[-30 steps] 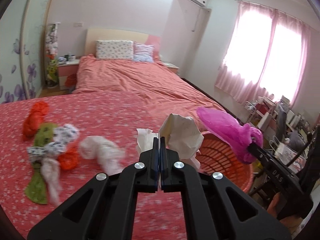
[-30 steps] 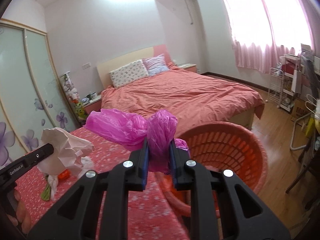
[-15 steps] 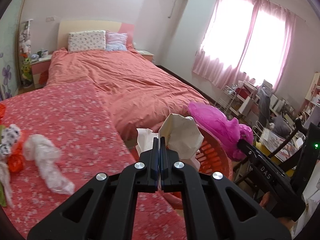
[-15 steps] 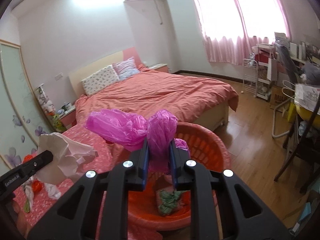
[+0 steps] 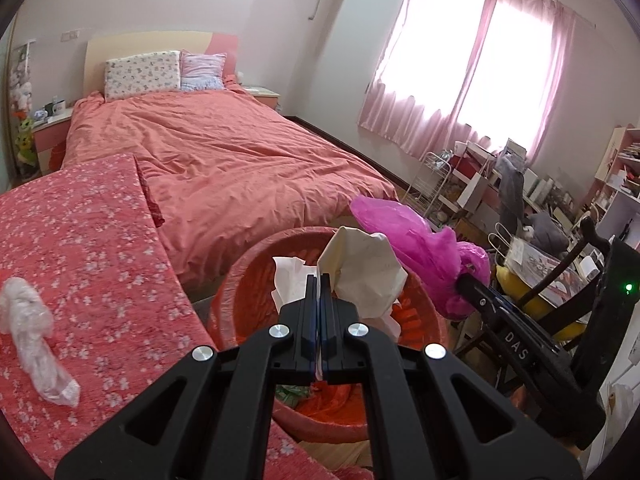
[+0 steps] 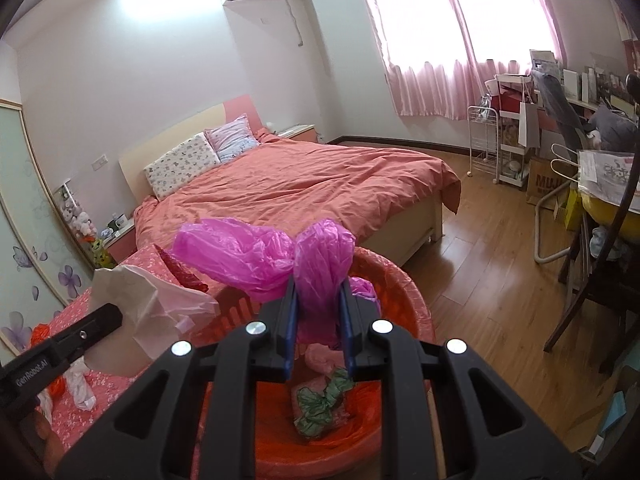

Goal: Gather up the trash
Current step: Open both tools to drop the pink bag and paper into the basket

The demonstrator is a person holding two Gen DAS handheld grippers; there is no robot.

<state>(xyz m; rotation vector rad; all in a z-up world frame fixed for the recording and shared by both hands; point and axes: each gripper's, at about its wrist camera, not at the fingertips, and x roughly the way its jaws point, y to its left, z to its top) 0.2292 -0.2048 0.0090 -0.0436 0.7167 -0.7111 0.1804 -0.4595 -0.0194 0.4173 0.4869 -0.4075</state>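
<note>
**Q:** Shifted since the earlier frames?

**A:** Both grippers now hanging over the orange basket [image 5: 236,280], having travelled from above the floral-covered surface [image 5: 80,240]; basket interior now lying open to both views, where earlier only its rim was showing.

**Q:** Left gripper [image 5: 319,284]: jaw state and load?

**A:** Pressing fully together on crumpled white paper [image 5: 364,268], with a bit of white tissue [image 5: 290,276] bulging out to the left of the fingers. Paper standing up above the fingertips, over the basket's mouth.

**Q:** Right gripper [image 6: 319,300]: jaw state and load?

**A:** Clamping a bunched magenta plastic bag [image 6: 256,256], jaws parted only by the thickness of the bunch. Bag billowing up and to the left of the fingers, directly above the basket [image 6: 404,292].

**Q:** Already lying in the basket?

**A:** Crumpled green paper [image 6: 320,404] and a pink scrap [image 6: 320,356] resting on the bottom, seen between and below the right gripper's fingers.

**Q:** Remaining on the floral-covered surface?

**A:** Clear crumpled plastic [image 5: 32,332] lying at the left edge of the left wrist view, well apart from the basket. Orange scrap [image 6: 40,332] showing in the right wrist view beyond the left gripper's body.

**Q:** Surroundings?

**A:** Bed with salmon quilt [image 5: 224,160] lying beyond the basket; pink curtains [image 5: 472,72] glowing at the window.
</note>
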